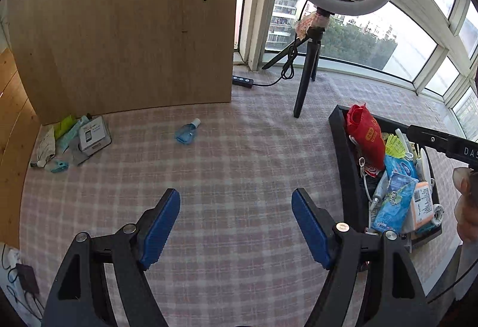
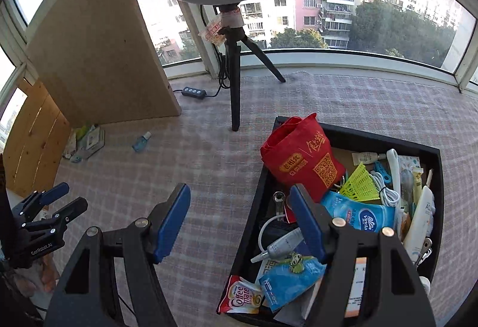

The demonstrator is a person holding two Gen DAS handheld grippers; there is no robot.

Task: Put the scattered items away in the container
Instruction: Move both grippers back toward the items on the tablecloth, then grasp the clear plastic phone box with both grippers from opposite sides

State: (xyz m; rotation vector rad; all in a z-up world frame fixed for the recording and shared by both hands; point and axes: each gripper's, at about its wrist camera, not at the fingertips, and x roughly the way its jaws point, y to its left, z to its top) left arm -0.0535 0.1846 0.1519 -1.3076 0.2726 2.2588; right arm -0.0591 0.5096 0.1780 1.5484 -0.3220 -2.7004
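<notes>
A black tray (image 1: 343,147) (image 2: 254,198) on the checked cloth holds several items, among them a red bag (image 2: 304,159), blue tissue packs (image 2: 361,212) and a yellow-green shuttlecock (image 2: 360,182). A small blue bottle (image 1: 186,132) (image 2: 142,143) lies on the cloth. A pile of small packets and a box (image 1: 74,138) (image 2: 85,141) lies by the wooden board. My left gripper (image 1: 236,222) is open and empty above the cloth, left of the tray. My right gripper (image 2: 239,219) is open and empty, over the tray's left wall.
A ring light on a black tripod (image 1: 307,73) (image 2: 236,82) stands behind the tray, with a cable and remote (image 1: 243,81). An upright wooden board (image 1: 125,28) stands at back left. Windows run along the far edge. The left gripper shows in the right wrist view (image 2: 59,201).
</notes>
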